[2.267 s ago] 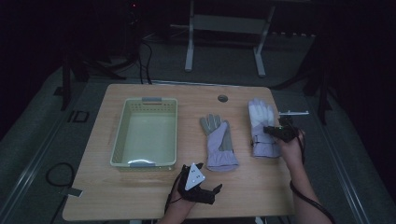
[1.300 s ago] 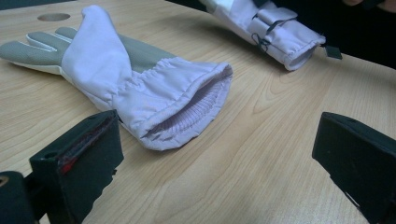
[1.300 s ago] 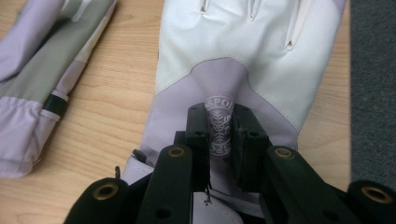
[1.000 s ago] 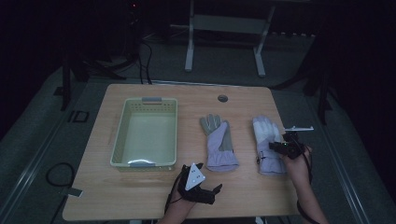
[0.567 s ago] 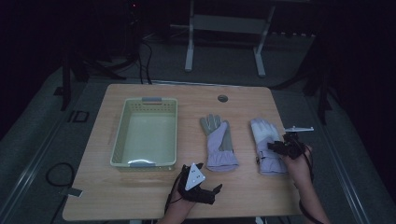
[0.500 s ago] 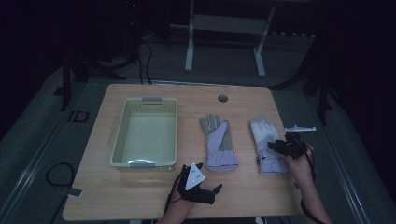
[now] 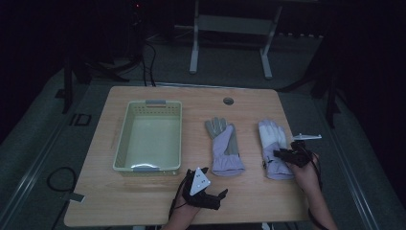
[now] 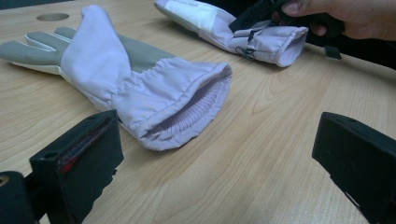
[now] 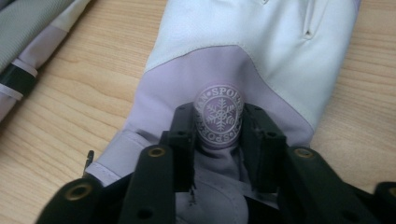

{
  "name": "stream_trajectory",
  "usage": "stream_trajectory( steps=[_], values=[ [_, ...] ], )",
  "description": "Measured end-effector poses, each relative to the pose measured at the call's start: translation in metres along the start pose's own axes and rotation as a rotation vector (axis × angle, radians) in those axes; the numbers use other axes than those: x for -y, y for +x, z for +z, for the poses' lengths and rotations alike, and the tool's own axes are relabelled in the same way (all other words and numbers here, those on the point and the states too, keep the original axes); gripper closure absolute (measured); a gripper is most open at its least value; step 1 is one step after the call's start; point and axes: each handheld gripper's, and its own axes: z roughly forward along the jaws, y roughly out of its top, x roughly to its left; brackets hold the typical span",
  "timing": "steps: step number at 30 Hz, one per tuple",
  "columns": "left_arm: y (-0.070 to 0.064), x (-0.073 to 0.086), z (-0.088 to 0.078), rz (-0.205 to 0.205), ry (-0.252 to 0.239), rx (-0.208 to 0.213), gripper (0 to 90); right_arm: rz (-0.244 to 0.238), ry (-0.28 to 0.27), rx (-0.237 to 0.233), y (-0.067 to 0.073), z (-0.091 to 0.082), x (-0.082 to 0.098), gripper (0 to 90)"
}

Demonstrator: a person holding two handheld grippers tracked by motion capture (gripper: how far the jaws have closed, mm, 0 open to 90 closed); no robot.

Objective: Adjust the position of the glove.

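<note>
While the right gripper [image 9: 218,140] is pinching a raised fold of fabric on the right glove [image 7: 274,147], I am looking straight down its jaws at a round snowflake badge with lettering around its rim, bunched up between the two black pads. Those jaws have just been closing, and the cloth is caught between them. That glove is lying flat on the wooden table [image 7: 158,203] near its right edge, fingers pointing away from me, with a smooth white panel over the back of the hand and soft lilac fabric running down to the cuff. Just beside it, toward the middle of the table, the left glove [image 8: 140,79] is showing grey fingers and a grey panel, a lilac shell gathered at the wrist, and a ribbed knit lining inside its gaping cuff. My left gripper [image 8: 219,163] is resting near the table's front edge with its blocky jaws spread wide and nothing between them. Farther left, a pale green plastic basket [image 7: 122,143] with perforated walls is sitting apart from both gloves.
</note>
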Motion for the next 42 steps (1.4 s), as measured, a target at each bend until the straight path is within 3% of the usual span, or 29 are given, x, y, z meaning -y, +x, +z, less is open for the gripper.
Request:
stream_trajectory(
  steps=[5, 9, 19, 26, 36, 42],
  values=[
    [0.0, 0.0, 0.0, -0.005, -0.001, 0.0, 1.9, 0.054, -0.016, -0.022, -0.001, -0.007, -0.001, 78.3],
    [0.001, 0.0, 0.0, -0.008, 0.0, 0.0, 1.9, 0.078, -0.042, -0.062, 0.002, -0.023, -0.009, 79.6],
    [0.001, 0.0, 0.0, -0.01, -0.002, 0.002, 1.9, 0.034, -0.141, -0.097, 0.029, -0.072, -0.049, 79.7],
    [0.0, 0.0, 0.0, -0.005, -0.002, 0.0, 1.9, -0.022, -0.227, -0.118, 0.064, -0.095, -0.076, 79.6],
    [0.0, 0.0, 0.0, 0.002, -0.004, -0.003, 1.9, -0.099, -0.25, -0.184, 0.126, -0.09, -0.1, 79.5],
    [-0.001, 0.0, 0.0, 0.006, -0.005, -0.003, 1.9, -0.106, -0.203, -0.2, 0.156, -0.069, -0.101, 79.4]
  ],
)
